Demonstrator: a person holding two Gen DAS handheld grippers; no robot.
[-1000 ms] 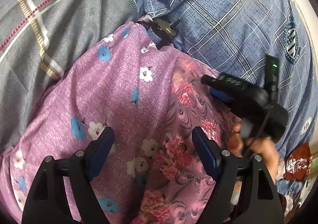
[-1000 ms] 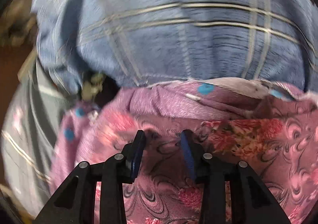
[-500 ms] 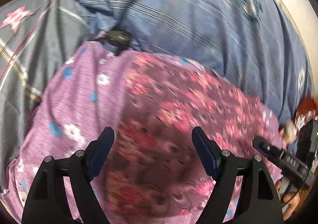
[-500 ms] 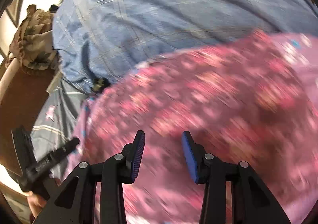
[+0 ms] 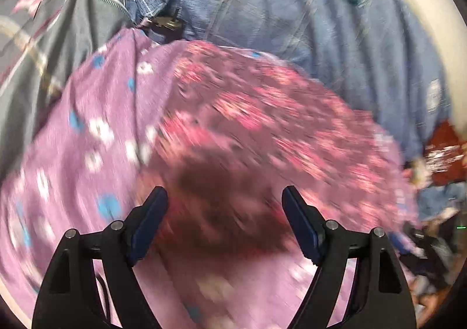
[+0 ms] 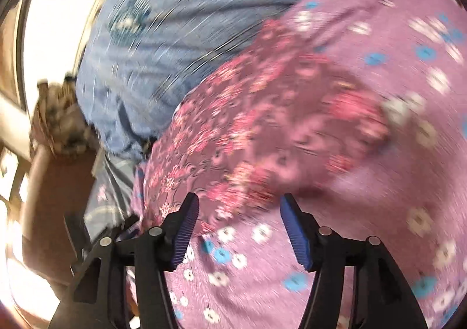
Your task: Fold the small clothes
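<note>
Purple cloth with white and blue flowers fills the lower left of the left wrist view, and a darker pink flowered cloth lies over its right part, running from the centre toward the right edge; both are blurred. The left claw stands wide above the pink cloth with nothing pressed between its blue pads. Behind the garments a blue checked sheet covers the top of the frame, a grey blanket the upper left, and a small dark clip sits near the purple cloth's top corner. In the right wrist view the pink flowered cloth crosses the middle, with the purple cloth to its upper right and below it. The right claw has just been opening; its pads stand apart over the garments with no fabric pinched between them. The blue sheet fills the upper left.
</note>
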